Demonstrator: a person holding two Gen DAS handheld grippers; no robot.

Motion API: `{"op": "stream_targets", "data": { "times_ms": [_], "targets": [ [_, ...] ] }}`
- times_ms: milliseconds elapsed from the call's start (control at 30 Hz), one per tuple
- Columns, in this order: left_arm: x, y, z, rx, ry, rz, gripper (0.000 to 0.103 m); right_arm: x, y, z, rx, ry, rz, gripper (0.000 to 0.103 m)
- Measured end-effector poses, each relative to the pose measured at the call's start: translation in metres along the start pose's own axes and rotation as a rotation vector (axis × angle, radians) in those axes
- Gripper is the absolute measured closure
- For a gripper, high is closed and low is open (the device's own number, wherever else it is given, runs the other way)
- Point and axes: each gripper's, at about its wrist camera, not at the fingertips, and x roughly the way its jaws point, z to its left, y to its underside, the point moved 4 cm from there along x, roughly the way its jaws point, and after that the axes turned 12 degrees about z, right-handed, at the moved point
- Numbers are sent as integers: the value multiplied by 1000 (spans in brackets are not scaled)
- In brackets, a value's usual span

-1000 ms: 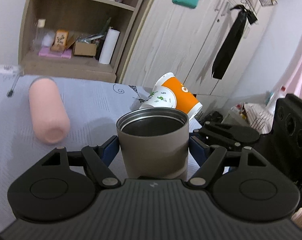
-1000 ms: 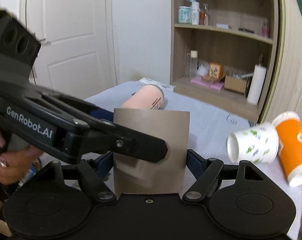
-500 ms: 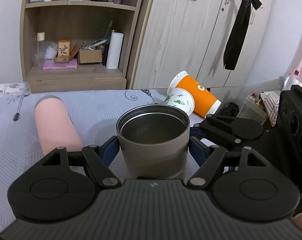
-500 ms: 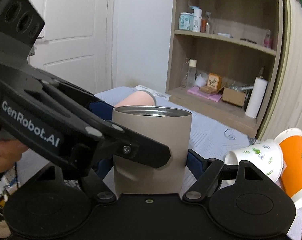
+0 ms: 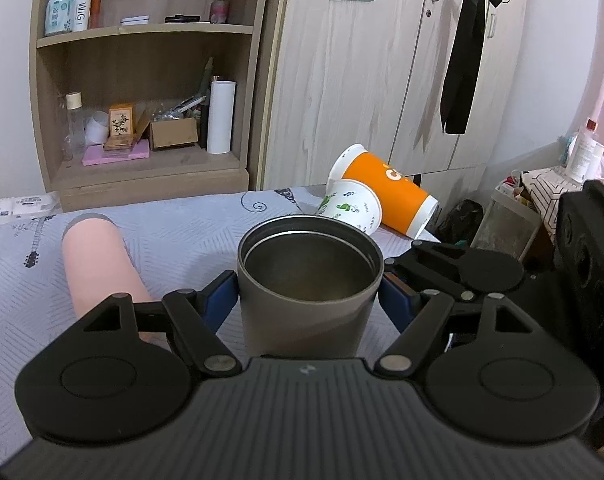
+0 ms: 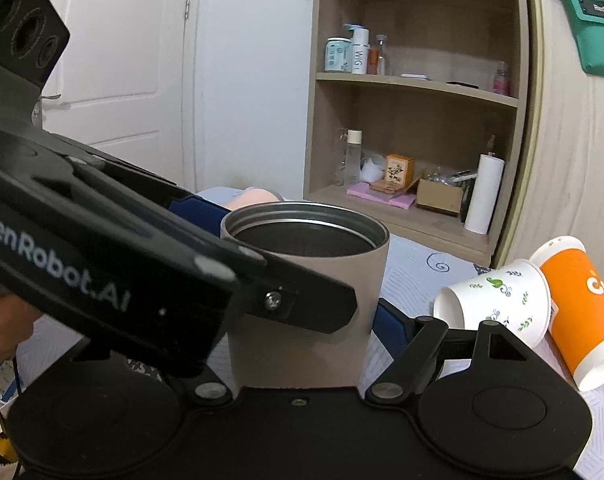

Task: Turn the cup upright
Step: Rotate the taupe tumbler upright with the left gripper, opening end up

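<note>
A taupe metal cup stands upright, mouth up, between the blue pads of my left gripper, which is shut on its sides. The same cup shows in the right wrist view between my right gripper's fingers, also shut on it. The left gripper's black body crosses in front of the cup in the right view. The cup's base is hidden behind the gripper bodies.
On the patterned grey cloth lie a pink tumbler on its side, a white leaf-print paper cup and an orange paper cup, both tipped over. A wooden shelf and wardrobe stand behind.
Both grippers have lowered and levelled with the cup held between them. The cup's open mouth now shows in the right wrist view, where only its side showed before.
</note>
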Motion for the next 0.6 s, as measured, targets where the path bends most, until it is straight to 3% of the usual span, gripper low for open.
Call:
{"op": "stream_targets", "data": {
  "times_ms": [233,367,467,600],
  "targets": [
    [-1,6,-5,-10,1,-14,25,0,4,7,-29,39,-4,19],
    [0,9,1,-50,40,-16,23,1,7,12,-49,73,15,17],
    [-5,13,8,-100,77,-19,15,-3,9,15,-49,77,23,11],
    [-13,17,10,-110,39,-4,11,-12,13,16,-36,86,28,11]
  ]
}}
